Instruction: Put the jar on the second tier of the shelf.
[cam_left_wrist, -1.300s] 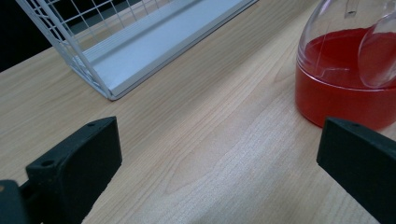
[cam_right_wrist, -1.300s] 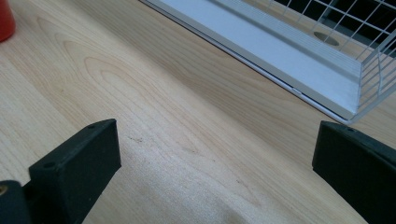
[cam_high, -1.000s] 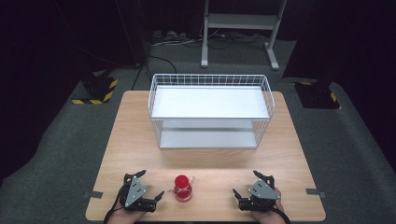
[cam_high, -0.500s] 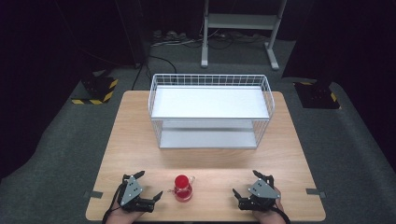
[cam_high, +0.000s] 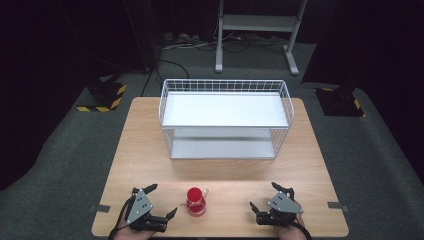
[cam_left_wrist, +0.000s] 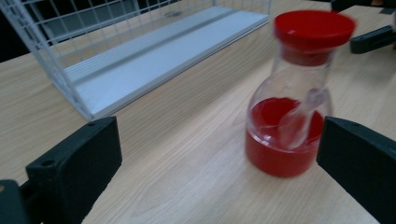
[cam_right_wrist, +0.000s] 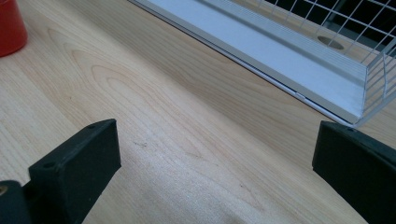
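Note:
A small clear flask (cam_high: 195, 201) with a red lid and red liquid stands near the table's front edge, between my two grippers. In the left gripper view the flask (cam_left_wrist: 295, 102) sits ahead and to the right, just inside the right jaw. My left gripper (cam_high: 161, 201) rests open at the front left, a short way left of the flask. My right gripper (cam_high: 264, 197) rests open at the front right, with bare wood between its jaws; the flask's red base (cam_right_wrist: 9, 25) shows at the far left of its view.
A white wire shelf rack (cam_high: 225, 120) with two white shelves stands across the middle back of the wooden table (cam_high: 320, 165). Its lower shelf (cam_left_wrist: 154, 56) and lower shelf edge (cam_right_wrist: 280, 51) lie beyond the jaws. Dark floor surrounds the table.

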